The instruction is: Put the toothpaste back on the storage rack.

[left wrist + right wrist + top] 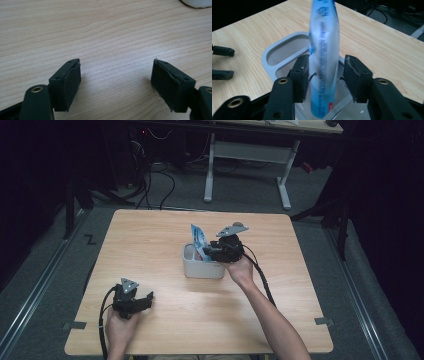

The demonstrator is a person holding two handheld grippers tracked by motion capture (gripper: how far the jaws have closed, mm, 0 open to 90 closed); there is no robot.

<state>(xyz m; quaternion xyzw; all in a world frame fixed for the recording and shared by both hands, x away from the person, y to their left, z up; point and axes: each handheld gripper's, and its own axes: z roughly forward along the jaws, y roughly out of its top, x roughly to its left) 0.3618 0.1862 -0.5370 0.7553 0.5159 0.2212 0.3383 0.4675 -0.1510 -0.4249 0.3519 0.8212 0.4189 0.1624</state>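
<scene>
Where the high view looks down on the table (165,235), the right gripper (209,251) hangs over the white holder (202,268), with the blue-and-white pouch (198,239) rising just ahead of its jaws and leaning away from the hand. The left gripper (148,299) rests low near the table's near edge, well apart from the holder, presumably parked so it does not obstruct the placement. Along the left gripper view, the jaws stand wide apart with bare wood between them; this gripper is released and carries nothing. Along the right gripper view, the pouch (324,62) stands upright between the pads (301,75), its lower end down inside the holder (270,60) compartment nearest the gripper. One pad lies against the pouch, the other stands clear, so the grip reads as released. Judged from this, the pouch is deposited and the compartment walls now support it.
</scene>
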